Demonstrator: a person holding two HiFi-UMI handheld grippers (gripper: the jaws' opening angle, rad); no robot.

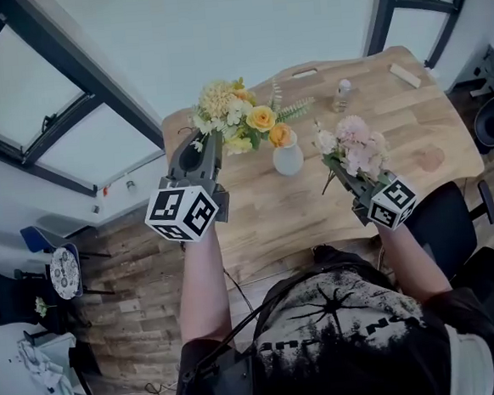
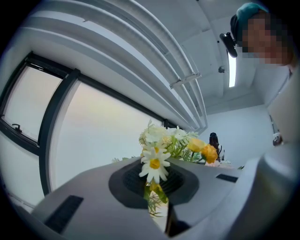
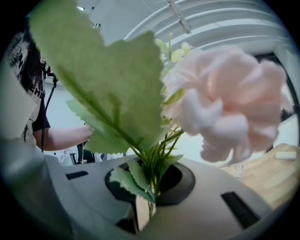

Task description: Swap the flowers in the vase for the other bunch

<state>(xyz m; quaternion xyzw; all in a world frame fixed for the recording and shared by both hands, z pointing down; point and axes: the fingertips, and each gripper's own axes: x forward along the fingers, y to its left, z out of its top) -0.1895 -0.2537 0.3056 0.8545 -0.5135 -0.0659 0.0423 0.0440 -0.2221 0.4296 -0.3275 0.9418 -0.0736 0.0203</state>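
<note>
My left gripper (image 1: 204, 146) is shut on the stems of a yellow and white flower bunch (image 1: 241, 116), held above the wooden table (image 1: 412, 128) just left of the small white vase (image 1: 287, 160). An orange bloom hangs over the vase's mouth, so I cannot tell whether any stem is still inside. In the left gripper view the daisy and yellow blooms (image 2: 161, 146) rise from between the jaws of the left gripper (image 2: 157, 208). My right gripper (image 1: 346, 179) is shut on a pink flower bunch (image 1: 354, 148), to the right of the vase. The pink bloom and leaves (image 3: 225, 108) fill the right gripper view above the right gripper (image 3: 147, 208).
A small glass bottle (image 1: 342, 94) and a pale wooden block (image 1: 405, 74) stand at the table's far side. A black office chair (image 1: 453, 219) sits at the right, by the table's near edge. Windows run along the left wall.
</note>
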